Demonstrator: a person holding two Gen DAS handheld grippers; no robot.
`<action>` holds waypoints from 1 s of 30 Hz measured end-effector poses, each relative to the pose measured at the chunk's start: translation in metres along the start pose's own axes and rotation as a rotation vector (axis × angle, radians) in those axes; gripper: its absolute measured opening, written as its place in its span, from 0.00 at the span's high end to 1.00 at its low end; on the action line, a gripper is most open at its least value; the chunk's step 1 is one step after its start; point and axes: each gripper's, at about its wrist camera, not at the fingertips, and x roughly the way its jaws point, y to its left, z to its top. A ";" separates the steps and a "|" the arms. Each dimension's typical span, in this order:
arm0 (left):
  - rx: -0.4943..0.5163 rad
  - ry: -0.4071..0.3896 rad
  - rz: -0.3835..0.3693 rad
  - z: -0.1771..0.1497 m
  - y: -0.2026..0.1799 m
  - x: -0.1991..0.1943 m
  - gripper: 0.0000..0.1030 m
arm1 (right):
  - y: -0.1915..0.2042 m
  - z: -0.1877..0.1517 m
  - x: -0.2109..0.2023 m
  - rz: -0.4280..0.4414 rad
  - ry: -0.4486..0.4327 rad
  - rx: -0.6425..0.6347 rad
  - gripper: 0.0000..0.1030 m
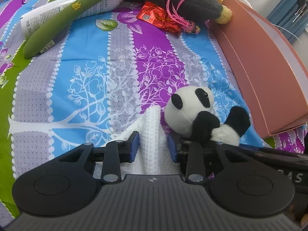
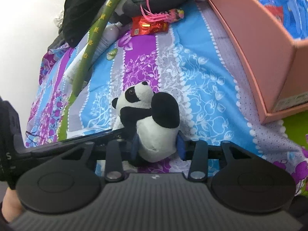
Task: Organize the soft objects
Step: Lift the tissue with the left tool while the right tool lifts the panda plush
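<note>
My left gripper (image 1: 154,146) pinches a fold of white cloth (image 1: 152,134) between its pads. My right gripper (image 2: 158,146) clamps the toy panda (image 2: 154,119) by its body, head beyond my fingertips, on the bedsheet (image 2: 202,80).

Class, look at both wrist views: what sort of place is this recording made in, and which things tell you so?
Most likely a bedroom, on a bed. The surface is a soft flowered bedsheet, with a small plush panda and a lotion bottle lying on it, and a pink cardboard box at the side.
</note>
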 end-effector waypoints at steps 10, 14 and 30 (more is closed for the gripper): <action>-0.001 0.000 0.044 0.005 0.000 0.003 0.83 | -0.006 0.003 -0.019 -0.147 -0.058 -0.063 0.59; -0.019 -0.002 0.044 0.009 0.003 0.001 0.91 | -0.002 -0.001 -0.027 -0.193 -0.090 -0.088 0.59; -0.018 -0.124 -0.052 -0.005 -0.013 -0.081 0.92 | 0.025 -0.016 -0.095 -0.246 -0.258 -0.135 0.59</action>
